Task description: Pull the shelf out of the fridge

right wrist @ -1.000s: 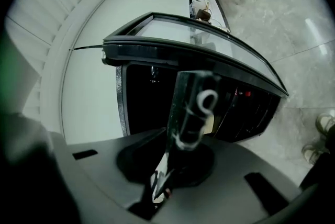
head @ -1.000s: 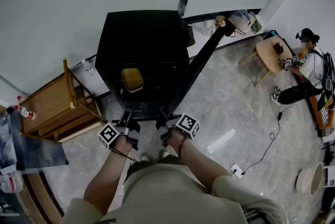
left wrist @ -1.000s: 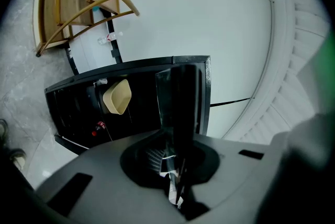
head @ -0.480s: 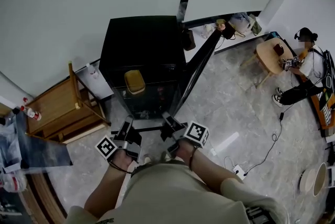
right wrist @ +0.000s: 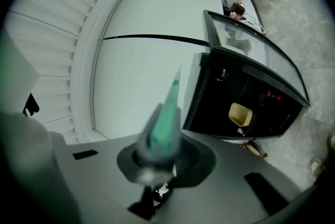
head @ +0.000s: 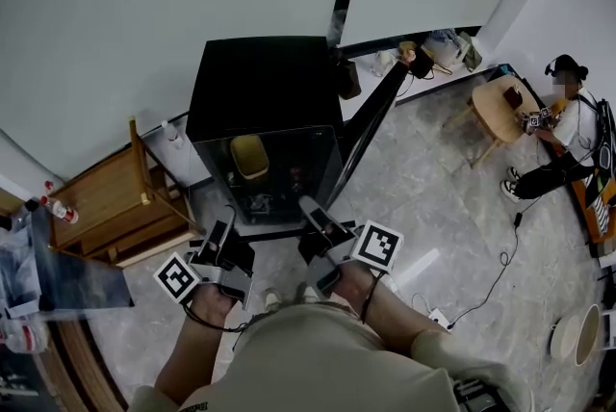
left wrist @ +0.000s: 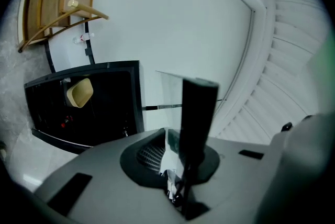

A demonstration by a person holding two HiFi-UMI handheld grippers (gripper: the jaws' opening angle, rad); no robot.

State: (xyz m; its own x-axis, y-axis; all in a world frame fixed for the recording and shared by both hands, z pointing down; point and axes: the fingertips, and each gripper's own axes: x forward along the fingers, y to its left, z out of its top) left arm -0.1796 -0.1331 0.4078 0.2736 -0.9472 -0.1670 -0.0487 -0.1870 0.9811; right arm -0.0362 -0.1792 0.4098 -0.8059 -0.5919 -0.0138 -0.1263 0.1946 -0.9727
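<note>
The shelf [head: 281,171] lies straight ahead of both tools. It is a clear glass pane with its long axis running side to side between them, held in front of the open black fridge [head: 258,78]. The left tool [head: 220,231] and right tool [head: 308,205] are each clamped on its near edge, one toward each end, so neither hand is nearer (the edge looks greenish in the right gripper view). Whether its far edge has cleared the cabinet I cannot tell.

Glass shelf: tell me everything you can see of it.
The glass shelf is a clear, flat pane; its edge shows greenish in the right gripper view. It is out of the black fridge, held in the air before its open front. The left gripper and right gripper have jaws shut on its near edge.
</note>
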